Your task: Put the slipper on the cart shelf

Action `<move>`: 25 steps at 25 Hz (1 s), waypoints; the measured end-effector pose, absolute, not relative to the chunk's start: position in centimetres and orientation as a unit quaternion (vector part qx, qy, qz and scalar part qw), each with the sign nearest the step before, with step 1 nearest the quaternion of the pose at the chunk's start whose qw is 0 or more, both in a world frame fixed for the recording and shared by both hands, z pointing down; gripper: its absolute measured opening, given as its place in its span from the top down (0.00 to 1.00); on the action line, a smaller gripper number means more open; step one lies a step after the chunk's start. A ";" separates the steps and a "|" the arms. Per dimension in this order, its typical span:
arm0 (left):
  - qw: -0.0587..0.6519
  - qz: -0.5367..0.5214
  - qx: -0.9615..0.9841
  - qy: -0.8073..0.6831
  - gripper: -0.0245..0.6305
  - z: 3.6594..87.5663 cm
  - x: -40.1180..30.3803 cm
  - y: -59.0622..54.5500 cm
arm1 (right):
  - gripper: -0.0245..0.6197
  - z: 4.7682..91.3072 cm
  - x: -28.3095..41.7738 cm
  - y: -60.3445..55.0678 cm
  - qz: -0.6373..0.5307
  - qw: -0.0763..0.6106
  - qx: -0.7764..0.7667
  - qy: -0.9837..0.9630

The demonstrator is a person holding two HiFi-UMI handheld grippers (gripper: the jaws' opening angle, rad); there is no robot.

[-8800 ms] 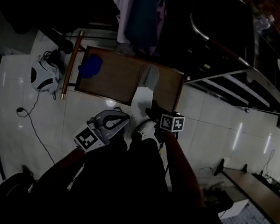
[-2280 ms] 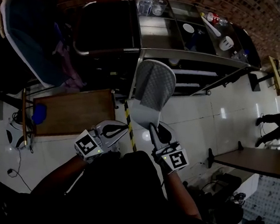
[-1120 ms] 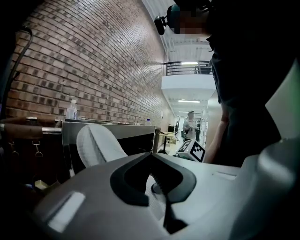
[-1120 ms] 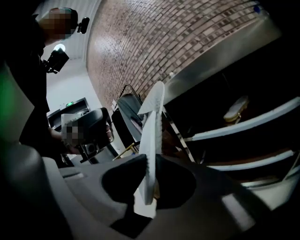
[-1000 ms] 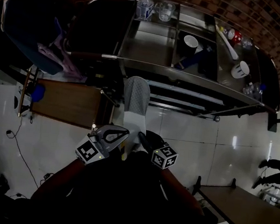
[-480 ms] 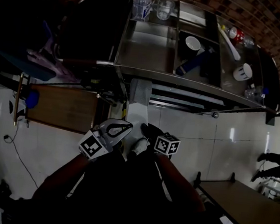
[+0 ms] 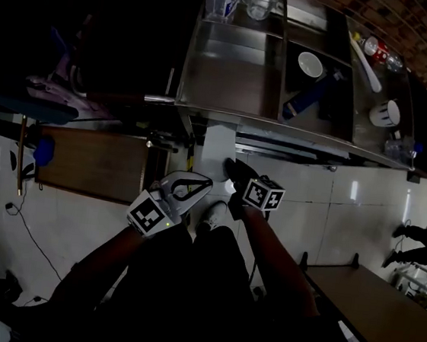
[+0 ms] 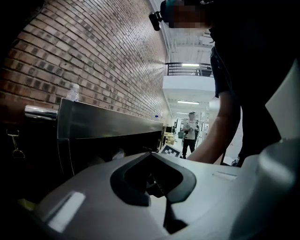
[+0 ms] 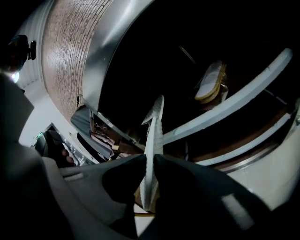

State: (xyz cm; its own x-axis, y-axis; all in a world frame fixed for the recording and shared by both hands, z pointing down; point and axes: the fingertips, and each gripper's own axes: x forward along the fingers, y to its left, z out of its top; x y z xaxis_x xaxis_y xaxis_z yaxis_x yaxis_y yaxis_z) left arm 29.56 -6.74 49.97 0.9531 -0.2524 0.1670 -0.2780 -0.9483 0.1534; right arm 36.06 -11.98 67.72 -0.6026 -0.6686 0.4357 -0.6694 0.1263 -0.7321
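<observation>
Right gripper view shows the right gripper's (image 9: 150,159) fingers (image 9: 129,168) nearly together, pinching the pale slipper (image 9: 154,126) edge-on by its thin sole. The slipper is off the floor, and its far end points into the dark space under the front edge of the metal cart (image 7: 228,80). The left gripper (image 8: 150,153) hangs just beside it, its fingers closed tip to tip on nothing.

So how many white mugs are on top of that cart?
2. One white mug sits in the cart's middle section; the other stands further right. More may be hidden.
</observation>
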 end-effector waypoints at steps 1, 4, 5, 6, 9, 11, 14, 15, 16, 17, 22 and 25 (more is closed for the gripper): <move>0.089 0.072 0.984 -0.135 0.96 50.1 29.7 -7.2 | 0.87 67.6 36.2 -13.0 0.484 -0.006 0.450 -0.751; 0.091 0.069 0.984 -0.134 0.96 50.2 30.1 -8.4 | 0.87 67.7 36.7 -15.5 0.472 -0.012 0.464 -0.750; 0.089 0.068 0.985 -0.132 0.96 50.2 30.1 -8.7 | 0.87 67.9 36.7 -16.2 0.469 -0.011 0.468 -0.749; 0.088 0.067 0.985 -0.130 0.96 50.2 30.2 -8.9 | 0.87 68.1 36.8 -16.8 0.464 -0.007 0.472 -0.750; 0.097 0.064 0.984 -0.135 0.96 50.1 30.1 -9.9 | 0.87 68.6 37.0 -18.6 0.440 0.009 0.479 -0.760; 0.100 0.063 0.983 -0.138 0.96 50.2 29.9 -10.5 | 0.87 68.9 37.2 -19.9 0.429 0.007 0.484 -0.763; 0.097 0.064 0.984 -0.134 0.96 50.6 29.7 -10.9 | 0.87 68.8 37.6 -21.7 0.427 -0.019 0.496 -0.756; 0.097 0.065 0.984 -0.132 0.96 50.7 29.6 -10.9 | 0.87 68.8 37.8 -22.4 0.429 -0.034 0.501 -0.751; 0.097 0.066 0.985 -0.130 0.96 51.0 29.5 -10.9 | 0.87 68.7 38.0 -23.1 0.431 -0.047 0.505 -0.746; 0.099 0.068 0.984 -0.128 0.96 51.2 29.5 -10.9 | 0.87 68.7 38.2 -23.7 0.432 -0.056 0.509 -0.742; 0.111 0.066 0.983 -0.133 0.96 51.8 29.2 -11.3 | 0.87 68.9 38.2 -25.7 0.395 -0.062 0.532 -0.746; 0.116 0.065 0.982 -0.134 0.96 51.7 29.3 -11.5 | 0.87 68.9 38.5 -26.5 0.359 -0.044 0.557 -0.748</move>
